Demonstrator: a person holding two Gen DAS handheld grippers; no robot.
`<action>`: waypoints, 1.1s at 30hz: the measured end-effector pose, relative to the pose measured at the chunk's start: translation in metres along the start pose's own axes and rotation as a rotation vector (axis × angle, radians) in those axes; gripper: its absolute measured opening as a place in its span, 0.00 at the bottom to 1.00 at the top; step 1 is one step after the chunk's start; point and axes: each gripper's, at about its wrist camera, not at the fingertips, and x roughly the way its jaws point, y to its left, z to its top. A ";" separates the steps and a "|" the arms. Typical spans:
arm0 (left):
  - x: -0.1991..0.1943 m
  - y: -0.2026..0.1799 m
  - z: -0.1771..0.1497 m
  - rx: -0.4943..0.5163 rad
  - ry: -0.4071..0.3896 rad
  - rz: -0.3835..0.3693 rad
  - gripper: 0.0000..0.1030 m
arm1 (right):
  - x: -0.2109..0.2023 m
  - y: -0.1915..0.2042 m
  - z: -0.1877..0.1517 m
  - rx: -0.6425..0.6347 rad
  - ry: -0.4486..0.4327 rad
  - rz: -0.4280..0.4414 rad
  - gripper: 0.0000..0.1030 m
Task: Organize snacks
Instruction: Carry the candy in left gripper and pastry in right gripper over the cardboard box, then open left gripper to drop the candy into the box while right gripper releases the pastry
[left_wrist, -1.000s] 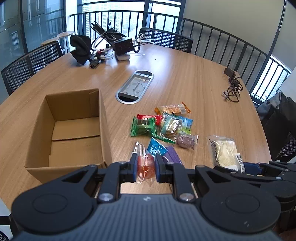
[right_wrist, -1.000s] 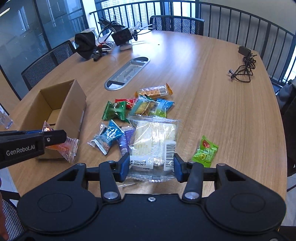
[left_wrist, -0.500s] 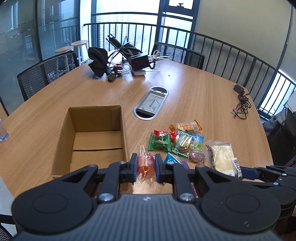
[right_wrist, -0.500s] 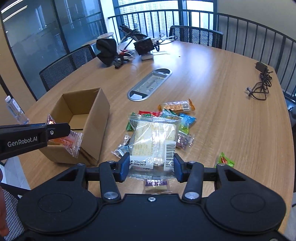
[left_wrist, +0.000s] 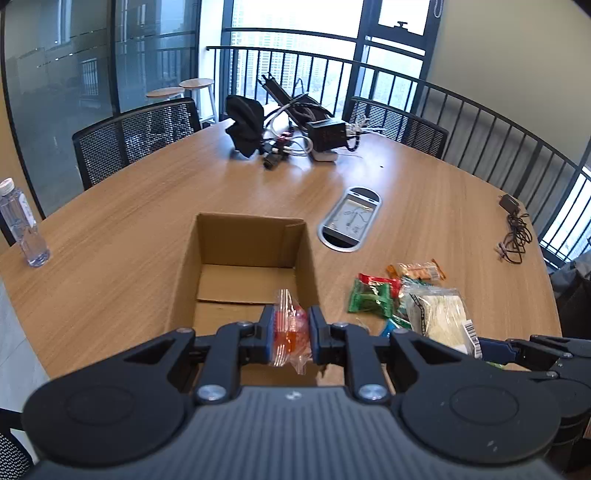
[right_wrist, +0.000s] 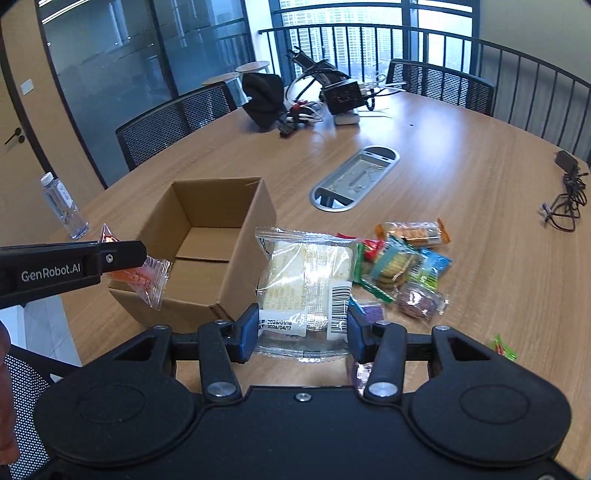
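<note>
1. A wooden table is seen filling both views, with mesh chairs set along its far edge.
2. An open cardboard box is found standing upright on the near left part of the table. Only its folded bottom flaps can be seen inside.
3. The left gripper is held over the near edge of the box. Its jaws are drawn narrow and are clamped on a small clear packet with orange contents. The packet is raised off the table.
4. The right gripper is held just right of the box. Its jaws are set partly apart and are pressed against both sides of a clear bag of pale biscuits, which bears a barcode label. The bag is held upright, clear of the table.
5. A loose heap of wrapped snacks is noted on the table right of the box, near the right gripper: green, red, orange, blue and purple wrappers, some overlapping.
6. One small green packet is found lying apart at the near right.
7. A water bottle is observed standing at the left edge.
8. A tangle of cables and black equipment is recorded at the far end.
9. A metal cable hatch is set into the tabletop beyond the box.
</note>
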 end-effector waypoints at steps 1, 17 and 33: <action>0.001 0.004 0.001 -0.006 -0.001 0.003 0.17 | 0.002 0.004 0.002 -0.005 0.000 0.004 0.45; 0.039 0.057 0.025 -0.083 0.001 0.044 0.17 | 0.044 0.054 0.037 -0.093 -0.001 0.067 0.46; 0.080 0.070 0.026 -0.140 0.052 0.086 0.25 | 0.094 0.069 0.047 -0.130 0.073 0.105 0.46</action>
